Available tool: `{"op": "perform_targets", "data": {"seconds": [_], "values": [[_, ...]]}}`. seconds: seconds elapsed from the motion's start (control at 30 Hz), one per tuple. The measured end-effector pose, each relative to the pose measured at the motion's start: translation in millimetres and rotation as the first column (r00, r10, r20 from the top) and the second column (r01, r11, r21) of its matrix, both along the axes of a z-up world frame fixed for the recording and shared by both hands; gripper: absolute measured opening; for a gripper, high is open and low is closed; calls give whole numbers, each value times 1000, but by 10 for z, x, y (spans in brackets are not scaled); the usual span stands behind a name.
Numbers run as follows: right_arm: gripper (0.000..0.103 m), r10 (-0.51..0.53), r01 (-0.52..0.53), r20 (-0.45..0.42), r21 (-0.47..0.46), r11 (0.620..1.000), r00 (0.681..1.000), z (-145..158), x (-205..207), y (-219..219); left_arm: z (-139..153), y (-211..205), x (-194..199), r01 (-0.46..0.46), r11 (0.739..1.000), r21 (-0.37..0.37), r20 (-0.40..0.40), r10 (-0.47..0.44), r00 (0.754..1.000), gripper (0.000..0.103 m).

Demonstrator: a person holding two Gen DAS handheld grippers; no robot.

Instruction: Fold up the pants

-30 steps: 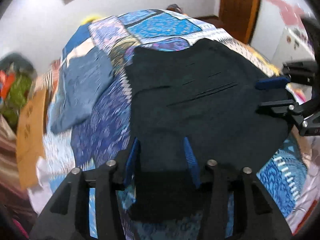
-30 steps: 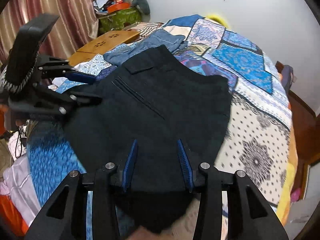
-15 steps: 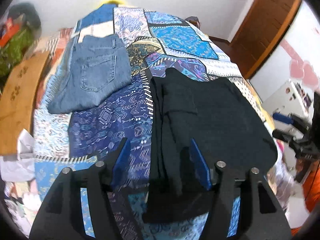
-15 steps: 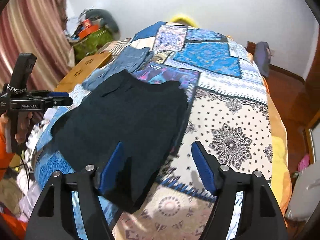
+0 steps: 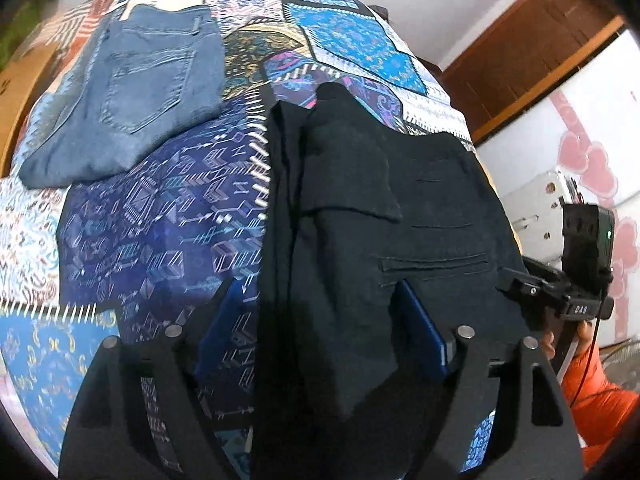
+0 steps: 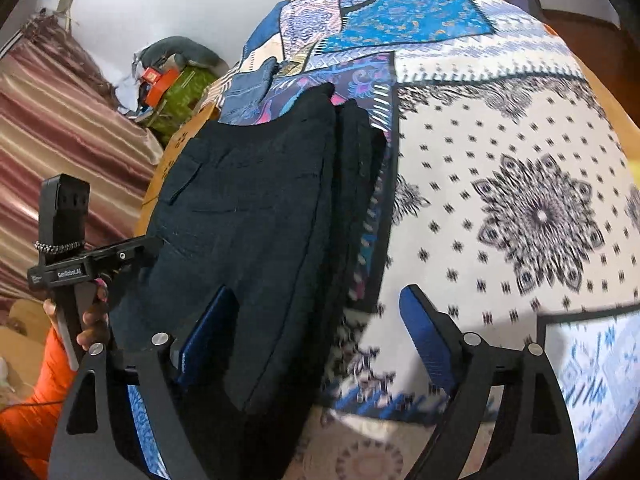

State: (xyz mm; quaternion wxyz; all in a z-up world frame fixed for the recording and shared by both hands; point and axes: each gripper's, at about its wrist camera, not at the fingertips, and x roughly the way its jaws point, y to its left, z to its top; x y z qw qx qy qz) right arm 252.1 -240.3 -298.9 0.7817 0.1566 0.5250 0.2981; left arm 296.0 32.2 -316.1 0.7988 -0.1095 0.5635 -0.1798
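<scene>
Pants (image 5: 360, 248), black, are lying folded on the patchwork bedspread (image 5: 152, 232), running lengthwise away from both cameras, with the near end hanging over the bed's front edge under my grippers. I'm reading the long axis as pointing straight out from me up the bed.

Left gripper (image 5: 320, 328) is opening its jaws; the fabric is sitting between the blue pads but they're not pressing on it, so I'm counting it as let go. This gripper is straddling the left long edge, where the layers are stacking up unevenly and a loose flap is sticking up near the middle.

Right gripper (image 6: 316, 328) is opening too, jaws spread wide; its left pad is hovering over the cloth, its right pad over bare bedspread, so it's straddling the right long edge and gripping nothing.

Both grippers are sitting at the near end, one per edge. I'm judging the coming move as a crosswise fold, near end carried toward the far end, or a tidy of that flap, for which the left is nearer.

Blue jeans (image 5: 132, 92) are lying folded well apart, off to the left.
</scene>
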Motion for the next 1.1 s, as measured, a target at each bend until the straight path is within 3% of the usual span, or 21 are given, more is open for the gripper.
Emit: {"op": "perform_targets", "data": {"seconds": [0.27,0.4,0.5,0.53,0.57,0.67,0.93,1.1], "values": [[86,76,-75,-16,52,996,997,21,126,156,-18,-277,170,108,994,7,-1,-108,994,79],[85,97,-96,-16,34,995,995,70,186,302,-62,-271,304,105,993,-54,-48,-107,993,79],[73,108,-107,-20,35,994,994,100,234,314,-82,-217,372,90,990,-112,-77,-99,992,79],[62,108,-107,-21,33,994,994,95,262,310,-82,-201,383,87,989,-122,-84,-98,992,79],[49,106,-105,-22,30,994,994,100,260,285,-71,-194,378,87,989,-117,-84,-97,992,76],[41,99,-97,-33,51,994,995,117,258,226,-31,-221,327,102,991,-87,-69,-108,992,63],[28,142,-139,114,-31,990,983,438,78,324,248,-346,114,150,989,-4,48,-149,988,36],[26,157,-147,196,-65,987,968,721,-15,398,501,-375,-39,146,989,19,138,-147,979,31]]}}
